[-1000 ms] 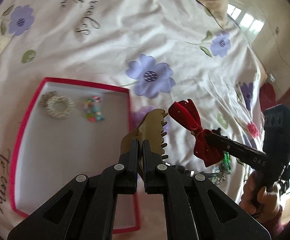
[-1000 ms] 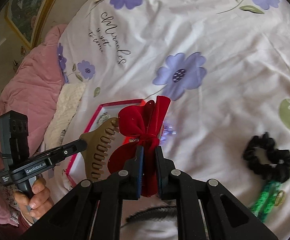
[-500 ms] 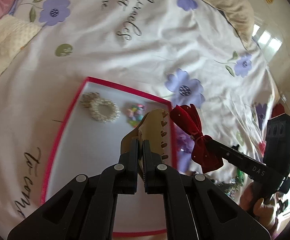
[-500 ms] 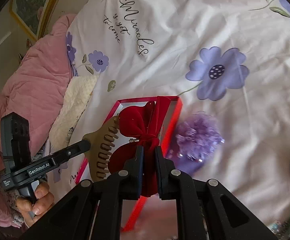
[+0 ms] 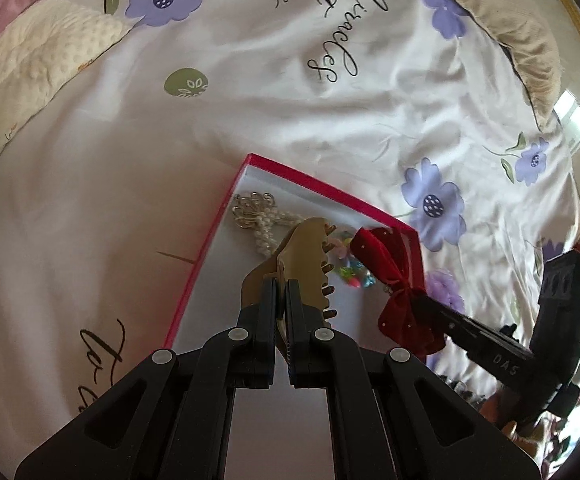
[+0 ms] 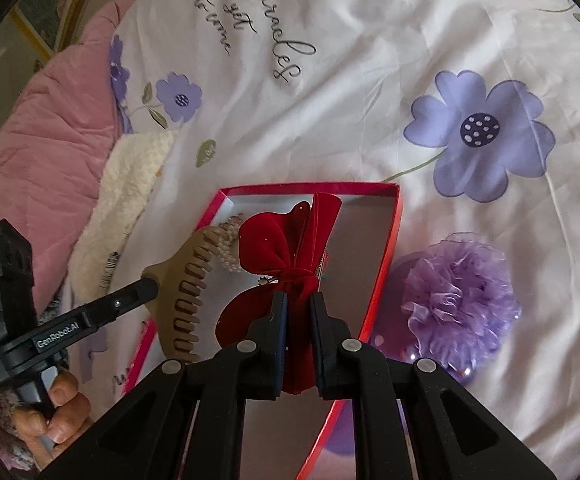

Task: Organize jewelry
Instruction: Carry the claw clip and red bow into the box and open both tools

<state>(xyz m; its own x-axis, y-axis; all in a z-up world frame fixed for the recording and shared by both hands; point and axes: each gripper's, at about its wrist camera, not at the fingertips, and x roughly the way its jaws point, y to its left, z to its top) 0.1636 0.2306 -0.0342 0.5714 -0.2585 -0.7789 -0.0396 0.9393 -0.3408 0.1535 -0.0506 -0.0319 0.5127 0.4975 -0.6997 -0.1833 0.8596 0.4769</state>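
My left gripper is shut on a tan claw hair clip, held above the white inside of a red-rimmed box. My right gripper is shut on a red velvet bow over the same box. Each gripper shows in the other's view: the clip at left, the bow at right. A pearl bracelet with a silver piece and small colourful beads lie inside the box.
The box rests on a white bedsheet with purple flowers. A purple tulle scrunchie lies just right of the box. A cream blanket and pink quilt lie at left. A hand holds the left gripper's handle.
Both grippers have moved from beside the box to over its inside, each keeping its hold. The black scrunchie and green item have left the right wrist view.
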